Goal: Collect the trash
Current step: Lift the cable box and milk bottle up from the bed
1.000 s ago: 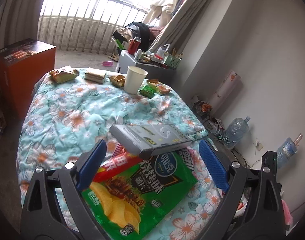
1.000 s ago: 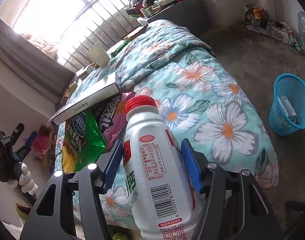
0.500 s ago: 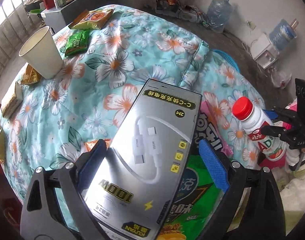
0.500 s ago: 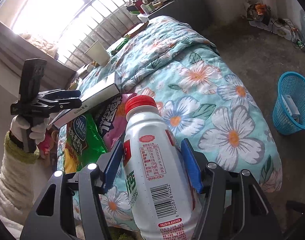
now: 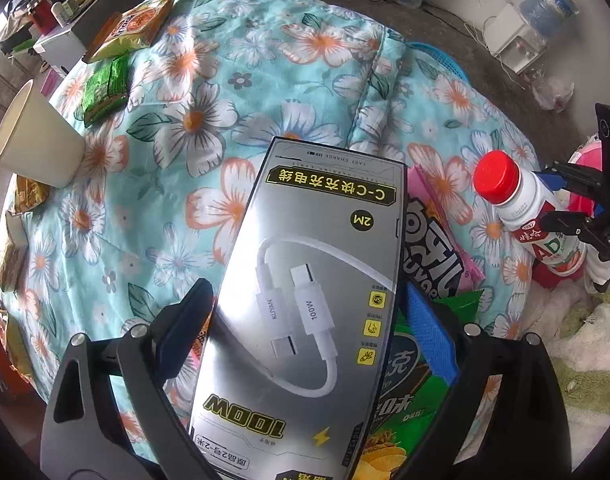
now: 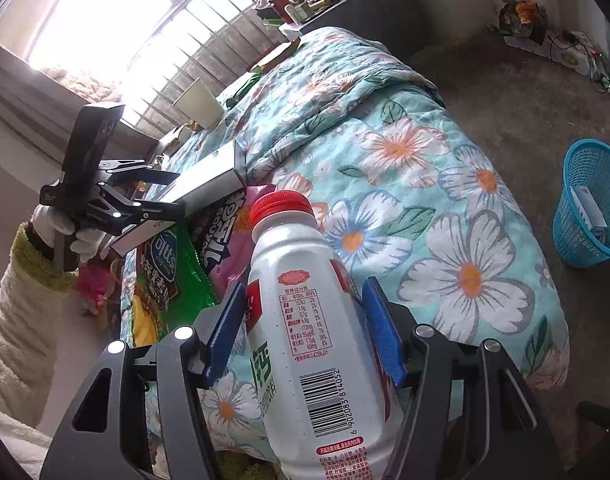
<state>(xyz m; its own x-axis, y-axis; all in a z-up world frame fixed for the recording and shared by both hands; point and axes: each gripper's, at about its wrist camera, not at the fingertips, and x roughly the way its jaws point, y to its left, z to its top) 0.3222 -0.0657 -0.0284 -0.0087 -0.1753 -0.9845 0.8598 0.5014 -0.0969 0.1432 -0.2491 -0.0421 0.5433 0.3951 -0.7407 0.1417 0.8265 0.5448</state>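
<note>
Silver cable box (image 5: 305, 300) | between left hand-held gripper (image 5: 305, 320) pads, unclamped

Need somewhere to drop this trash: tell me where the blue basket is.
The blue basket stands on the floor at the right edge of the right wrist view, beside the foot of the floral quilt, with a small box inside.

bottle (image 6: 305, 320): white, red cap, upright, gripped
cable box (image 5: 305, 300): silver, flat atop chip bags, 10 o'clock of bottle
</note>
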